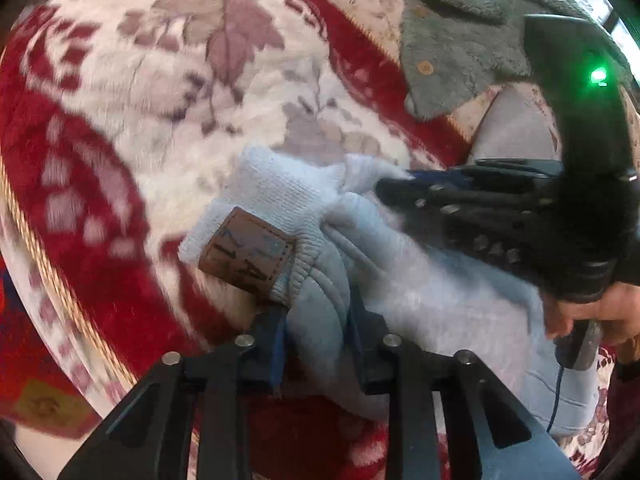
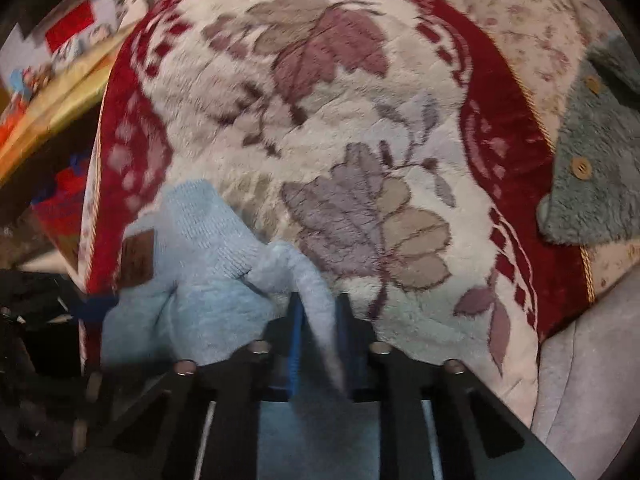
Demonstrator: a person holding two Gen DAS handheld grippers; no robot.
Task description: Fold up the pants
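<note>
Pants (image 1: 400, 280), light blue, bunched on the near part of the floral blanket (image 1: 160, 80). My left gripper (image 1: 316, 320) pinches the waistband; my right gripper (image 2: 318, 320) clamps a fabric fold.

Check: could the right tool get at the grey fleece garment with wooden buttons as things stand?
Probably not yet: the right tool is shut on the light-blue pants; the grey fleece garment lies apart, nothing blocking.

Both grippers tilt steeply down. Left gripper (image 1: 320, 320) is pinched on the pants (image 1: 420, 280), right gripper (image 2: 318, 320) too, I think; bit blurry. A hand (image 1: 600, 312) grips the right one's handle.
</note>
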